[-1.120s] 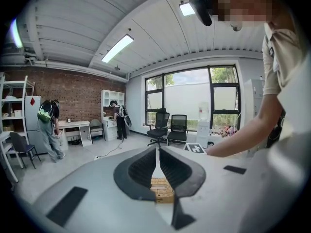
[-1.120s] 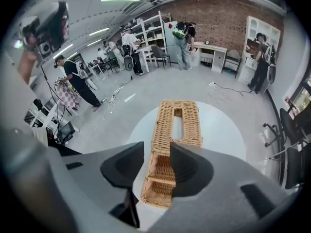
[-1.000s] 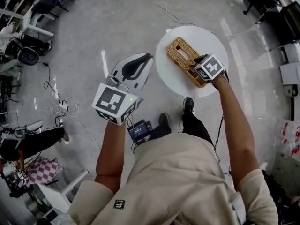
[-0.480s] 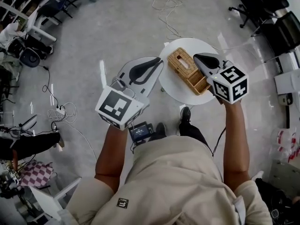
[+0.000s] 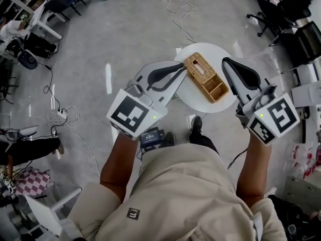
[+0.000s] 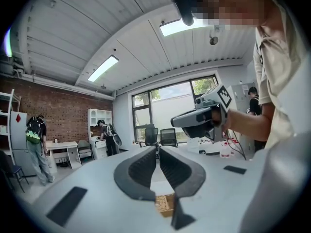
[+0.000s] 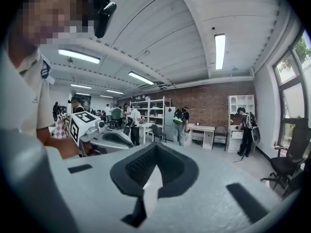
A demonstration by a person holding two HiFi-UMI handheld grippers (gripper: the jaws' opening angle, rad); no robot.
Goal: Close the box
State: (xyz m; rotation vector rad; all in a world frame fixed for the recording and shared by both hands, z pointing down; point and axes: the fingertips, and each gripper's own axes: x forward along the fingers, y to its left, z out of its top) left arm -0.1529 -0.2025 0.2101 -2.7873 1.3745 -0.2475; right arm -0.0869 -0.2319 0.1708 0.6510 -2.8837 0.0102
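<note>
Round table (image 5: 193, 98) | box (image 5: 205, 77) between left gripper (image 5: 183, 68), right gripper (image 5: 226, 61) | untouched

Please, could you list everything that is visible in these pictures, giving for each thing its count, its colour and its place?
table: one, white, round, on the grey floor in front of the person.
wicker box: one, tan, on the table; its nearer half shows open compartments.
cables: several, white, on the floor beyond the table.
office chairs: black, count unclear, far right.
checked cloth: one, lower left.
people: several, far off by white shelves.
left gripper: one, grey with black jaws, shut, empty, over the table's left edge.
right gripper: one, same colours, shut, empty, over the table's right edge.
</note>
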